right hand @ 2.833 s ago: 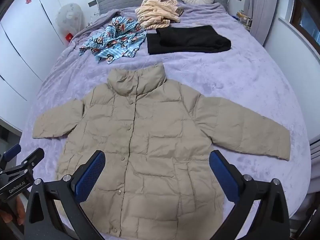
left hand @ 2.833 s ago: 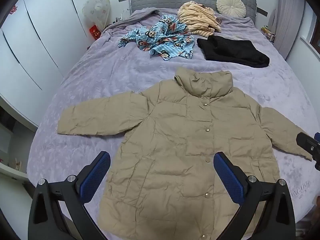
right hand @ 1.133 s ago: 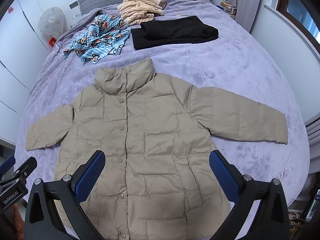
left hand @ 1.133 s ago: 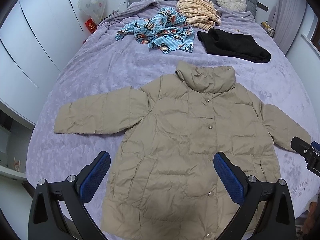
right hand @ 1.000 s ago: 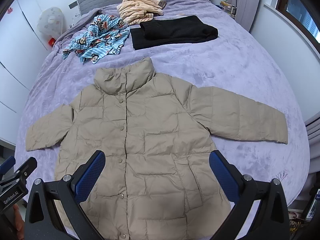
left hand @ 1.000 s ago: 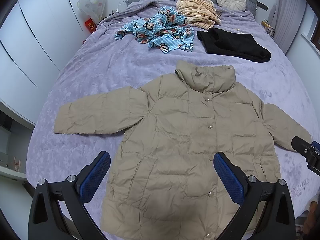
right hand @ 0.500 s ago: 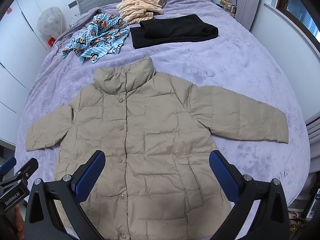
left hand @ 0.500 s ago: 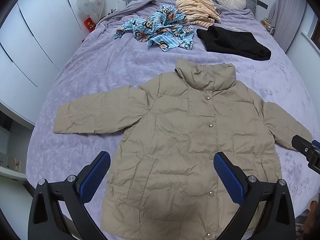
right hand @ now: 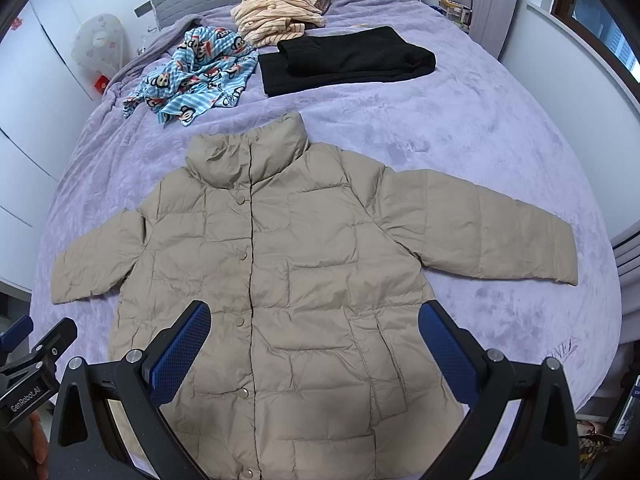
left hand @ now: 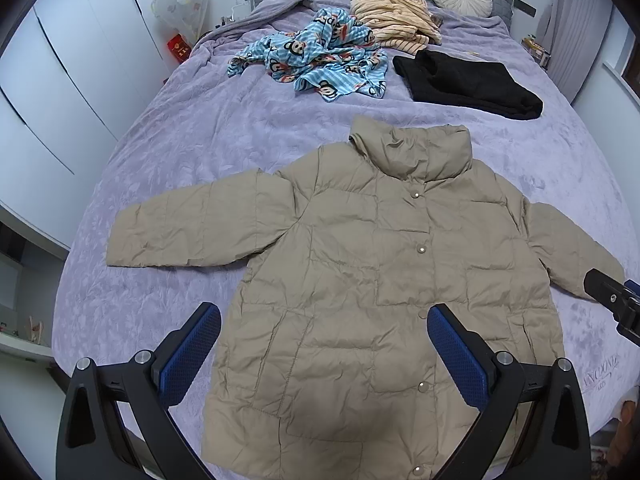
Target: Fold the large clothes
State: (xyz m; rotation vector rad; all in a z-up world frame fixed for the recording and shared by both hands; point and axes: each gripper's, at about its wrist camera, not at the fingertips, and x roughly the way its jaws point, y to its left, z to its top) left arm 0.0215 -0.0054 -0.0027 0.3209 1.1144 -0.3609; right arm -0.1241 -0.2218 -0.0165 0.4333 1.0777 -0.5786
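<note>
Tan puffer jacket (left hand: 372, 280) laid flat, buttoned, sleeves out on bed (left hand: 200, 128) for folding; L gripper (left hand: 320, 344) & R gripper (right hand: 316, 340) jaws wide open, empty, above hem.

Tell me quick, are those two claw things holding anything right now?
Left gripper: open, holding nothing, above the beige jacket.
Right gripper: open, holding nothing, above the same jacket.

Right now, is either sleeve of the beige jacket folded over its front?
No. In the right wrist view both sleeves of the beige jacket lie spread out flat on the purple bedspread, none folded over.
</note>
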